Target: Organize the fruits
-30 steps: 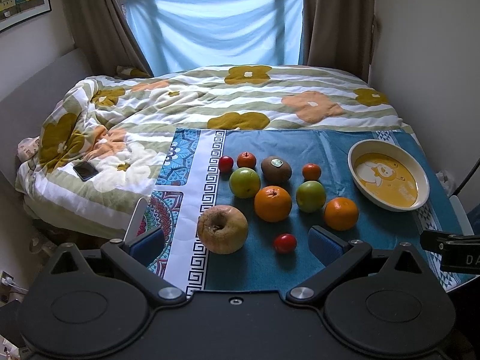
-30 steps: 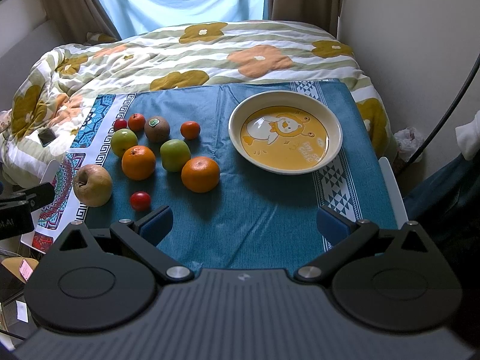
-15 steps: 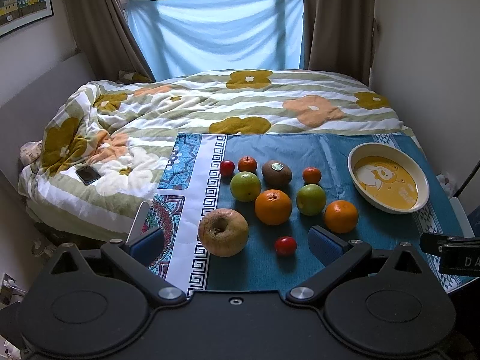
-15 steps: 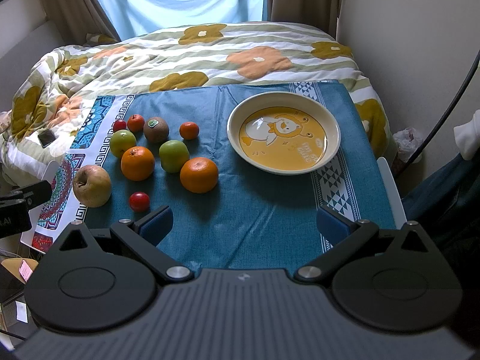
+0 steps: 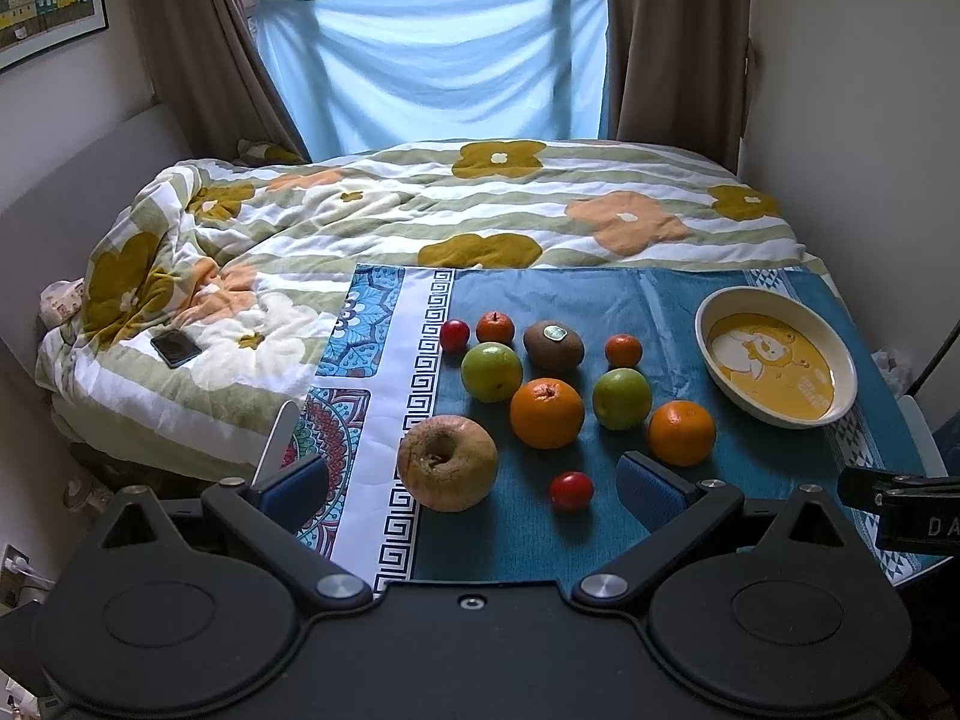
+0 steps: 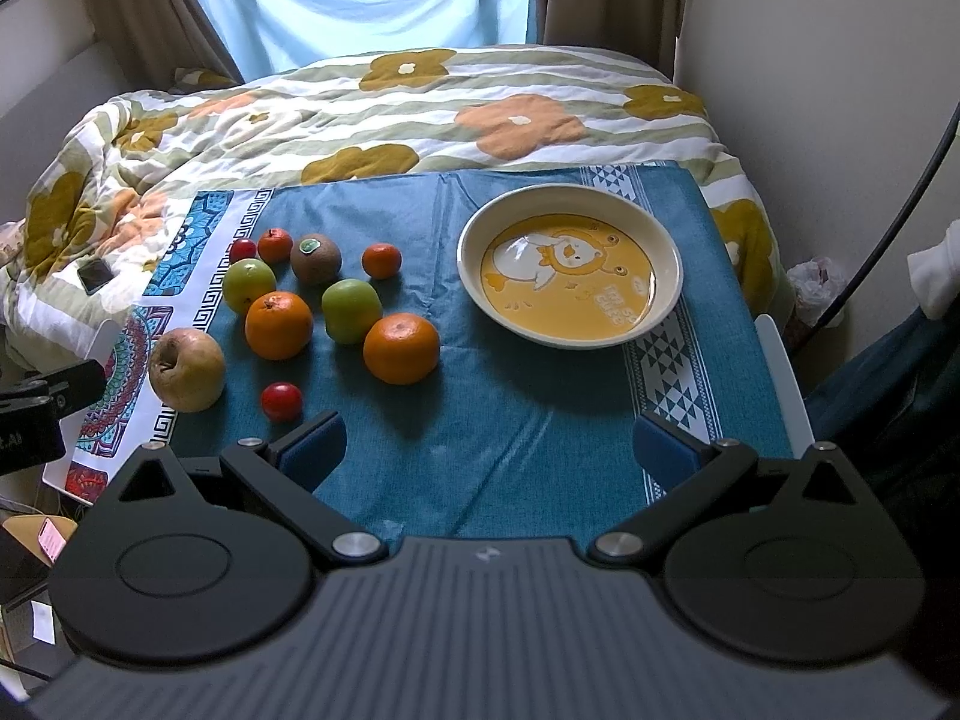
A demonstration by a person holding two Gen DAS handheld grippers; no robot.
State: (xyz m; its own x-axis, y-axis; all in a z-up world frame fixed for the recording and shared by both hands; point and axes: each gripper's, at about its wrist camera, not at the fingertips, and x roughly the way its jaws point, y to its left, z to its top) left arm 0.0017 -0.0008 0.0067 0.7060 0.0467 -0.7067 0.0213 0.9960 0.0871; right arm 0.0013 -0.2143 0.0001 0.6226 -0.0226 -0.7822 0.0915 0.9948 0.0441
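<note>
Both tongs wide, holding nothing. Left gripper [image 5: 471, 483] hangs at frame bottom-center w/ the big apple [image 5: 447, 462] and a small red fruit [image 5: 571, 491] lying between its pads, prob. lined up for a first pick. Right gripper [image 6: 489, 450] sits over bare blue cloth [image 6: 528, 420] at lower center, bowl [image 6: 570, 275] up and right of center, likely waiting near the drop spot.

Fruits all on the cloth, none in the bowl: in the left view they cluster mid-frame, two oranges [image 5: 546, 413], two green apples [image 5: 492, 371], a kiwi [image 5: 553, 345], small red/orange ones behind.

Vs 1 s ago: left view has tilted up, more window showing, fruit lower in frame. Right view has eased closer to the bowl. No fruit has moved.
</note>
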